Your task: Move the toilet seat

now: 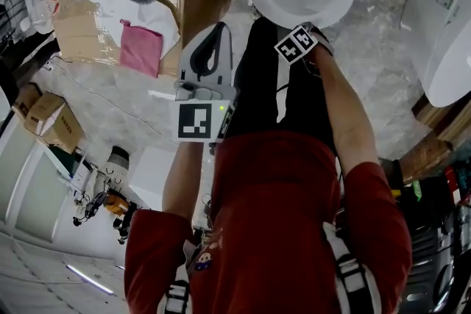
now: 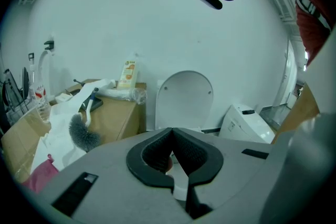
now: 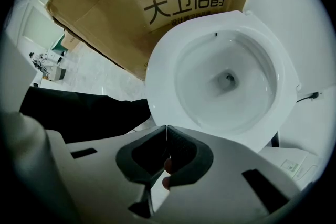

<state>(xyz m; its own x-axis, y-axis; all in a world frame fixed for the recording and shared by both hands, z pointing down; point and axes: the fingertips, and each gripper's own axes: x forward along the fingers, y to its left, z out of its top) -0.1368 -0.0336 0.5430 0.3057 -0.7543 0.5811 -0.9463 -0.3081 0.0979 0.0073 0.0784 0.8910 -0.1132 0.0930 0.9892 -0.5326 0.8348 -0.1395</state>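
Ok, big cardboard box (image 3: 131, 13) sits tight on the person's left of the toilet (image 3: 226, 78); 2nd toilet (image 1: 441, 33) is well apart to the right. Toilet seat (image 3: 157, 86) looks flat on the bowl, front edge just ahead of the right claw (image 3: 166, 131), long axis running away from it. Right claw is nearer, jaws together, empty. Left claw (image 2: 172, 132) is also closed on nothing, facing an upright lid (image 2: 184, 97). Front approach is open. Imo right claw must open before taking the rim.
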